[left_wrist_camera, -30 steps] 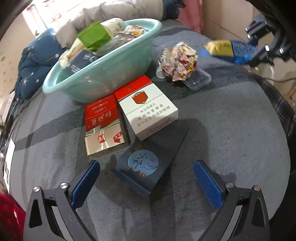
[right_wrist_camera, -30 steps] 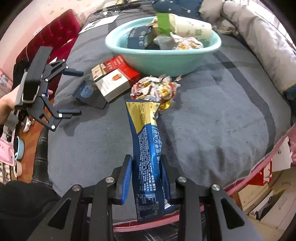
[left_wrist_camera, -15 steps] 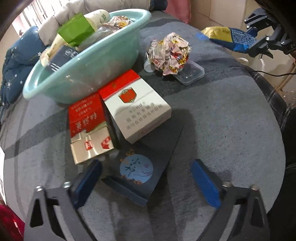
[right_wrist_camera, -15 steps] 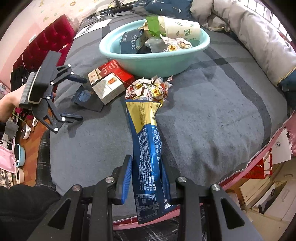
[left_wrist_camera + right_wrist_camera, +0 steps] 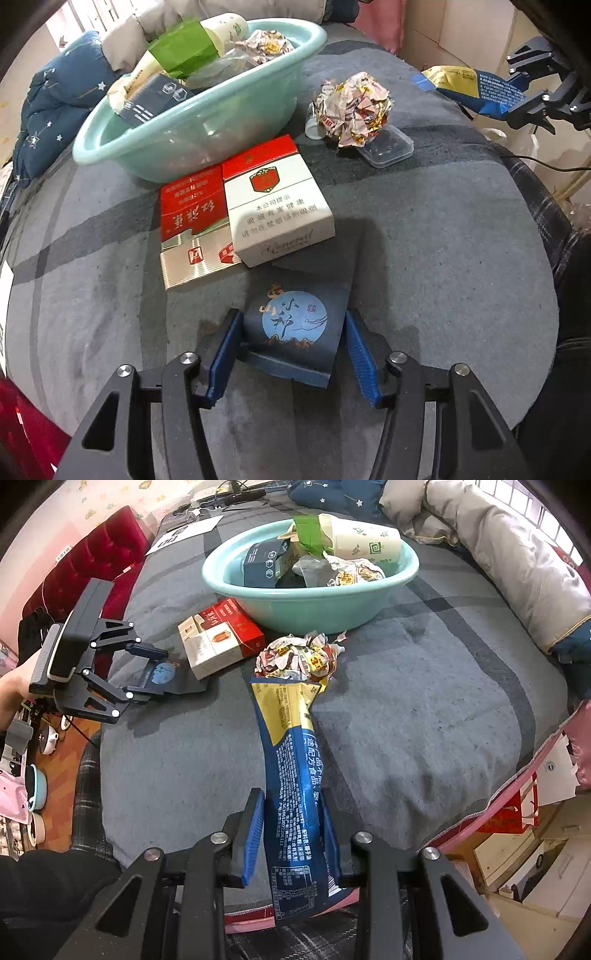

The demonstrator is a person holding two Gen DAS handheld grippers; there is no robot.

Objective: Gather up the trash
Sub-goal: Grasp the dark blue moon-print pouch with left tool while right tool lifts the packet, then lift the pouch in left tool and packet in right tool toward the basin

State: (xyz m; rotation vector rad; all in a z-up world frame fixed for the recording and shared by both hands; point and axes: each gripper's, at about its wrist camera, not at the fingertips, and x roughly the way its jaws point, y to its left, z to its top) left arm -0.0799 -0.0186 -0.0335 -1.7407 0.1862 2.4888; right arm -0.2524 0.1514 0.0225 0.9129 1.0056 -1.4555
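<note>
— Since a second ago, what has changed?
— Left gripper [image 5: 293,354] has come in around the dark blue box [image 5: 295,328]; its jaws, wide apart before, are closing with the box between them. The right-hand pad looks to be against the box's edge; on the other side I cannot tell whether it touches.
— And the right gripper [image 5: 291,830]?
— Clamped, as before, on the blue and yellow snack bag [image 5: 295,760], which sticks forward over the grey blanket [image 5: 424,709].
— Where does the rest lie?
— The blue box lies on the blanket, just in front of two cigarette packs [image 5: 243,210]. Beyond them stands the green basin [image 5: 207,122], holding wrappers and a paper cup. A crumpled wrapper [image 5: 352,105] rests on a clear plastic lid [image 5: 388,149] beside the basin.
</note>
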